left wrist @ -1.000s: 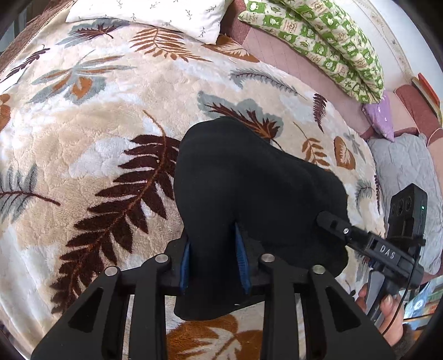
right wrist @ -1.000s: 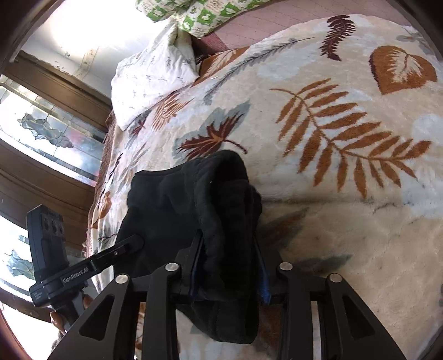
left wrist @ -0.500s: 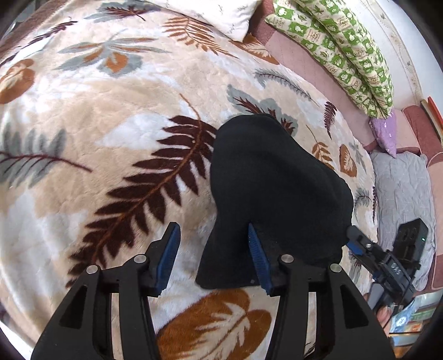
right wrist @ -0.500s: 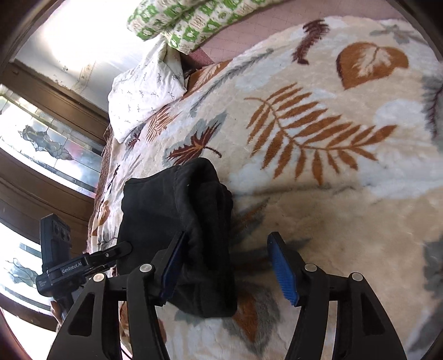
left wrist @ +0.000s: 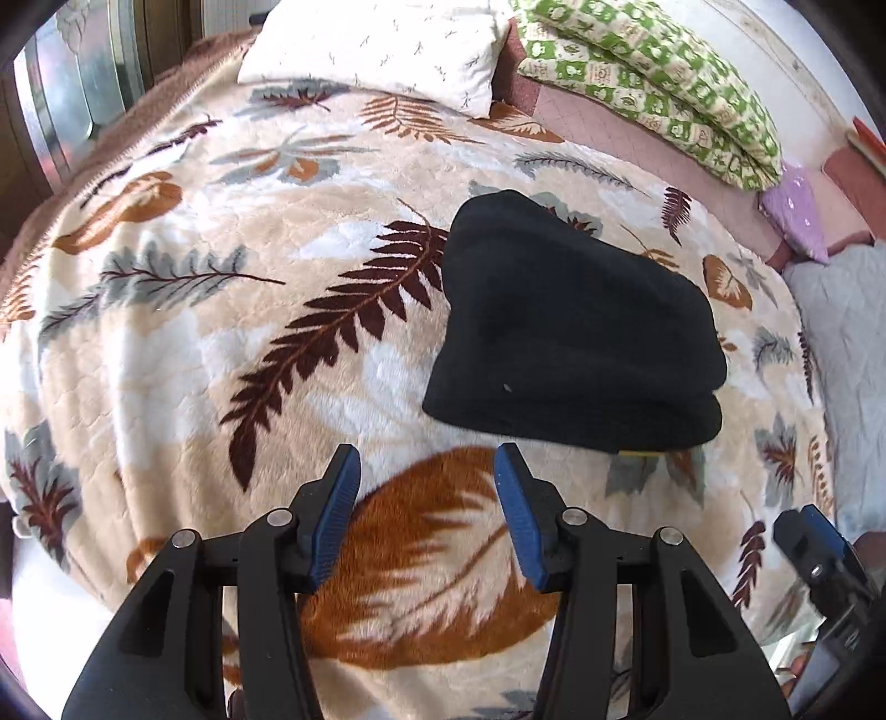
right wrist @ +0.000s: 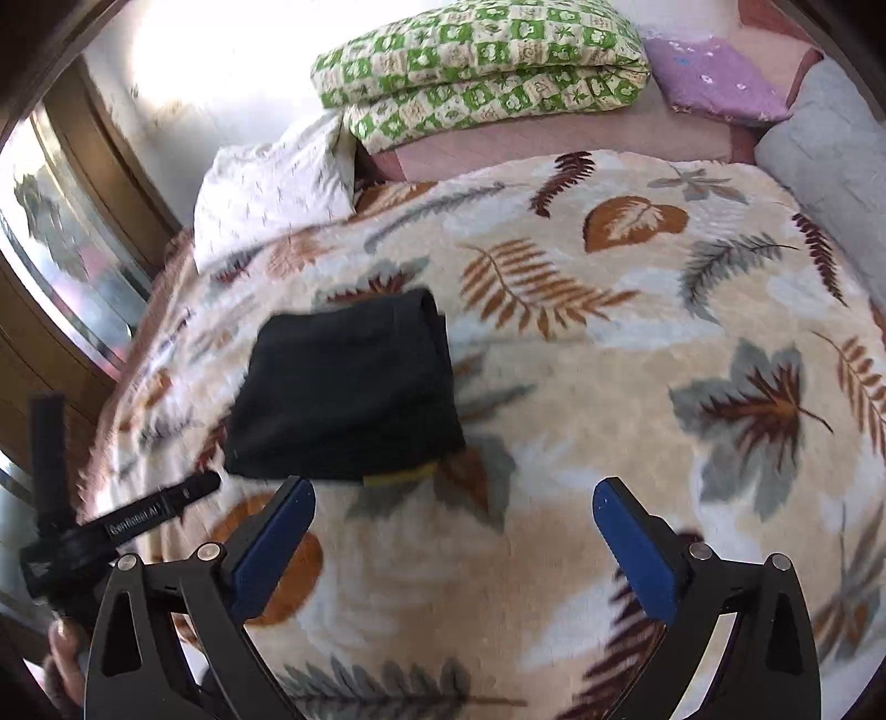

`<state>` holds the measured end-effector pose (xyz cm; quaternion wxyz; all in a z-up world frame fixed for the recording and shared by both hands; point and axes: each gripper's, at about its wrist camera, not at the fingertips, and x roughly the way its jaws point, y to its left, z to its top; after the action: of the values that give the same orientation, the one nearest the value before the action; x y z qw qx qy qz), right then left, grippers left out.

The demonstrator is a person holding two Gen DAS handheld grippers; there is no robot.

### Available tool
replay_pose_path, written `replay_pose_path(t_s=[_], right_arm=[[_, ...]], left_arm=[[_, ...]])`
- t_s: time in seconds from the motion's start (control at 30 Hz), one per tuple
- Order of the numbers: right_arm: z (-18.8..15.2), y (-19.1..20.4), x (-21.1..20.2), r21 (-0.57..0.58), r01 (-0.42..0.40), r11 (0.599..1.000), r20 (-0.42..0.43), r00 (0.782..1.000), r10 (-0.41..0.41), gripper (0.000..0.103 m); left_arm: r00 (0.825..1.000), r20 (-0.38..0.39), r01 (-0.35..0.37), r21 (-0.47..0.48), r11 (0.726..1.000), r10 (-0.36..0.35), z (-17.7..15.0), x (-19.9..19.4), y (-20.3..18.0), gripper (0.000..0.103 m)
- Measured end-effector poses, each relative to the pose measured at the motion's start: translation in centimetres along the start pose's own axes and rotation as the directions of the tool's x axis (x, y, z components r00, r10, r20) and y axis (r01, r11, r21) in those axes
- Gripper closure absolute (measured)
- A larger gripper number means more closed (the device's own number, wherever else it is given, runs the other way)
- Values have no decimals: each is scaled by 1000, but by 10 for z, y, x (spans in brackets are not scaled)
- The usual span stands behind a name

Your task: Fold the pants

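Both sets of tongs spread apart, gripping nothing: left gripper and right gripper, each hovering just short of the black pants. Folded into a compact bundle on the leaf-print blanket, well short of the white pillow.

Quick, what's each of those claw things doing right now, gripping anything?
Left gripper: open, holding nothing, clear of the folded black pants.
Right gripper: open wide, holding nothing.
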<state>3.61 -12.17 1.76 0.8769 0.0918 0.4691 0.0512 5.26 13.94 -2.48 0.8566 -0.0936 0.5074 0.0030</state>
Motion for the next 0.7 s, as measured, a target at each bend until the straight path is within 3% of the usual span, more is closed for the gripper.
replay_pose_path(t_s=[0.17, 0.33, 0.5, 0.7], right_arm=[[-36, 9, -9, -82, 88, 993, 39, 996, -85, 1], [-50, 8, -20, -111, 147, 983, 102, 985, -136, 1], [-53, 12, -33, -154, 154, 976, 178, 976, -126, 0], [-57, 12, -28, -164, 140, 977, 163, 980, -113, 0]], left_arm=[[993, 92, -66, -30, 997, 69, -21, -13, -4, 54], [973, 170, -145, -64, 987, 154, -41, -20, -10, 54], [955, 221, -181, -90, 979, 197, -55, -22, -8, 54], [950, 209, -215, -94, 972, 231, -63, -21, -8, 54]])
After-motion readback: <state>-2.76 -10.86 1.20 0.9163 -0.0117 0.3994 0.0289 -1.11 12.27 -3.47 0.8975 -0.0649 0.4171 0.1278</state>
